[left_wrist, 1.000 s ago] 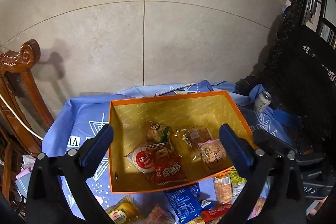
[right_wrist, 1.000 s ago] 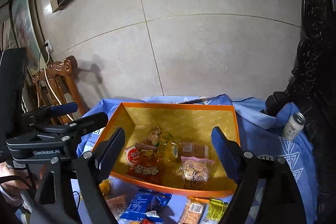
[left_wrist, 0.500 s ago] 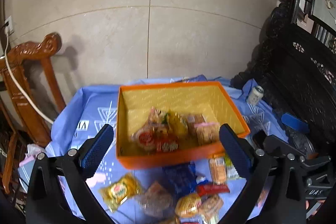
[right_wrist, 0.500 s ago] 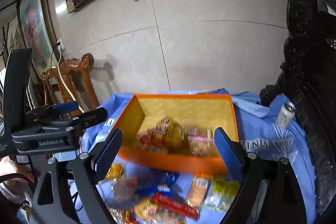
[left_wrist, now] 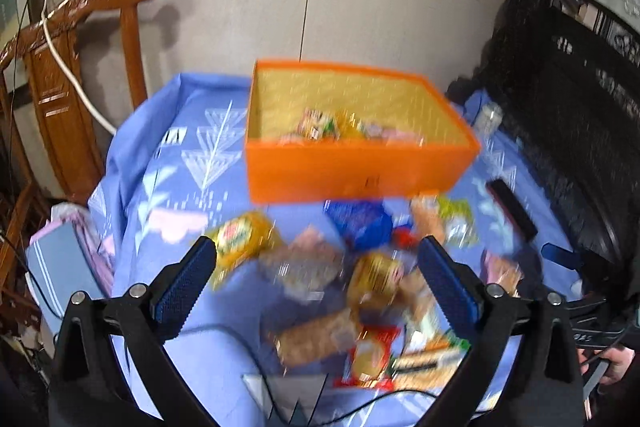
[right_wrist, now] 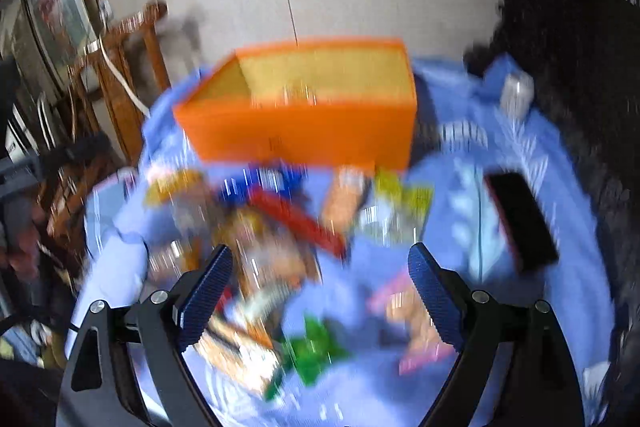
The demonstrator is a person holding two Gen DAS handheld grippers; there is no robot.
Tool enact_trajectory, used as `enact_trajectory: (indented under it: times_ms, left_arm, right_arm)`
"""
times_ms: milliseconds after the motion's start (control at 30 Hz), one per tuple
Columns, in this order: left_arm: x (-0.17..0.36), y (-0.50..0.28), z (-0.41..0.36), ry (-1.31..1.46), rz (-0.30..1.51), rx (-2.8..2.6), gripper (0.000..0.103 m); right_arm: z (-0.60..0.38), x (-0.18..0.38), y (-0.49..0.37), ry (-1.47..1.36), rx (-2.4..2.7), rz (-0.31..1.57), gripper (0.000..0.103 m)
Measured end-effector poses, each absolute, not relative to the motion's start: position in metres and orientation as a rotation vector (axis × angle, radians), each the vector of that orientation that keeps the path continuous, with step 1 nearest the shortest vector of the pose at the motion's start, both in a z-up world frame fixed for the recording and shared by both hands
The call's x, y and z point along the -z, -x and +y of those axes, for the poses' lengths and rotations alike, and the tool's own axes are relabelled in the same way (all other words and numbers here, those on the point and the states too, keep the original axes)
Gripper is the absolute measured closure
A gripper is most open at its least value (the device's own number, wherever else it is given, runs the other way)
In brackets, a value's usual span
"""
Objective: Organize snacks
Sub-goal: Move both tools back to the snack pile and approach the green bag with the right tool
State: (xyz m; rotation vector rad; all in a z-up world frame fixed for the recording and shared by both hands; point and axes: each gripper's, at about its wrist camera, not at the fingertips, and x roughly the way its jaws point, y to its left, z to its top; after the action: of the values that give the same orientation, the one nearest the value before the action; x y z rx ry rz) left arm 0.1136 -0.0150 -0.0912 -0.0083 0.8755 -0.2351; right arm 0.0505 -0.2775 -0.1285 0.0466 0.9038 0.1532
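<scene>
While both views are smeared by motion blur, here's what I can actually make out:

Left gripper (left_wrist: 316, 273): angled down over the loose snack pile, jaws spread wide, nothing between the blue pads.
Right gripper (right_wrist: 320, 285): same steep downward tilt, jaws wide apart, nothing pinched; packets lie on the cloth beyond its fingers.
Orange box (left_wrist: 352, 171): sits on the far part of the table, yellow inside, a few snack packets already in it; only their tops peek over the near wall.
Loose snacks: scattered on the cloth in front of the box. A yellow packet (left_wrist: 240, 239) is near the left gripper's left finger, a blue bag (left_wrist: 360, 223) lies just in front of the box, and a red stick pack (right_wrist: 296, 219) and a green packet (right_wrist: 316, 351) show in the right view.
Surface: blue tablecloth (left_wrist: 180, 155) with white tree prints.
Room: tiled wall, carved wooden chair (left_wrist: 72, 75) at left with a white cable draped over it, dark carved furniture at right.
Other stuff: a can (right_wrist: 516, 95) at the far right, a black slab-shaped thing (right_wrist: 520, 223) on the cloth.
Hard to tell: labels on the packets are unreadable, so I can't say what most of them are.
</scene>
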Motion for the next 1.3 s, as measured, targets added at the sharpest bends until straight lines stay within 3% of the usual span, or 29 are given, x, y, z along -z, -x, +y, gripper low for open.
enact_trajectory:
  times_ms: [267, 500, 567, 700, 800, 1000, 1300]
  left_arm:
    - [0.123, -0.089, 0.004, 0.009, 0.959, 0.199, 0.004]
    - [0.129, -0.087, 0.009, -0.006, 0.976, 0.181, 0.004]
    - [0.133, -0.087, 0.008, -0.018, 0.988, 0.178, 0.004]
    - [0.143, -0.088, 0.001, -0.051, 1.01, 0.194, 0.004]
    - [0.157, -0.088, -0.009, -0.094, 1.024, 0.233, 0.004]
    - [0.186, -0.092, -0.032, -0.221, 1.025, 0.364, 0.004]
    - [0.233, -0.113, -0.038, -0.372, 1.055, 0.499, 0.005]
  right_arm:
    - [-0.277, 0.19, -0.041, -0.075, -0.136, 1.018, 0.015]
    - [-0.274, 0.214, -0.043, -0.059, -0.135, 1.06, 0.024]
    - [-0.273, 0.219, -0.044, -0.061, -0.139, 1.071, 0.029]
    - [-0.269, 0.223, -0.044, -0.062, -0.161, 1.077, 0.058]
    - [-0.267, 0.215, -0.04, -0.056, -0.17, 1.056, 0.064]
    - [-0.275, 0.197, -0.037, -0.124, -0.161, 1.025, 0.072]
    - [-0.273, 0.194, -0.036, -0.116, -0.158, 1.03, 0.072]
